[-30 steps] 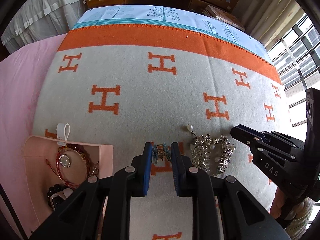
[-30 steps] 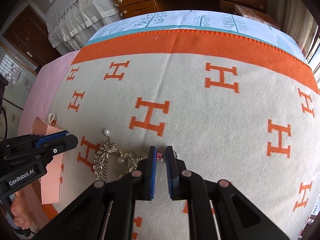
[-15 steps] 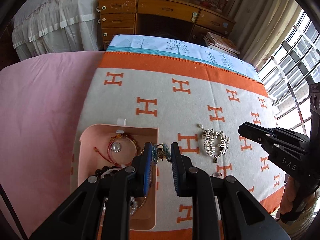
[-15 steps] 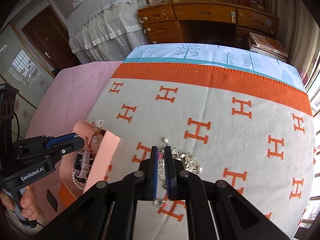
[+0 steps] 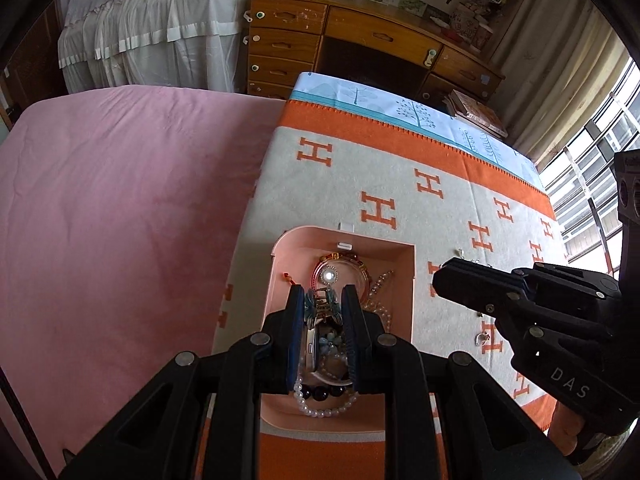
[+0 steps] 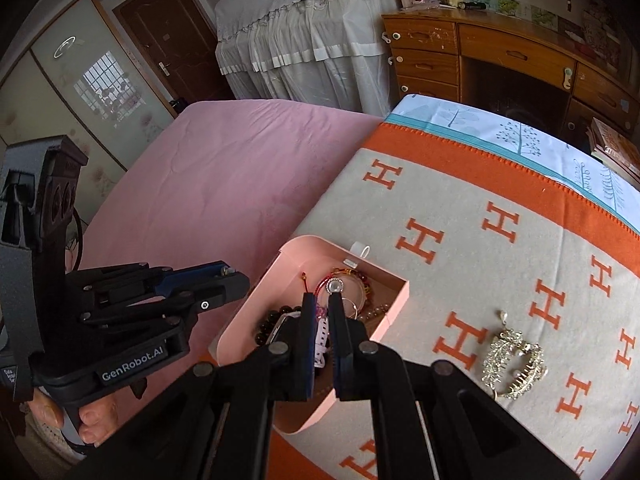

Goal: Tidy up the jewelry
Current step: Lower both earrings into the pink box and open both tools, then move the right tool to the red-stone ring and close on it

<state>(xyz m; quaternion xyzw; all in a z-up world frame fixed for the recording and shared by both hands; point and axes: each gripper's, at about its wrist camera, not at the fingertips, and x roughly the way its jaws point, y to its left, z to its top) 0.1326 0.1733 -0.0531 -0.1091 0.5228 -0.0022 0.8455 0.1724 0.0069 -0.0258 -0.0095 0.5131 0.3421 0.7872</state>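
Now both grippers have carried over the pink box (image 5: 280, 276): left gripper (image 5: 323, 308) pinching the blue clip (image 5: 320, 305), right gripper (image 6: 322, 312) near-closed on a small pink trinket (image 6: 320, 312)—drop-off looks next.

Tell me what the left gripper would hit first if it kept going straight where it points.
Probably the jewelry already piled in the pink box. The left gripper, shut on a small blue hair clip, points down into the open box, over the red bracelet. Depth is unclear.

Small pink trinket (image 6: 320, 312) in the right jaws — too tiny to identify
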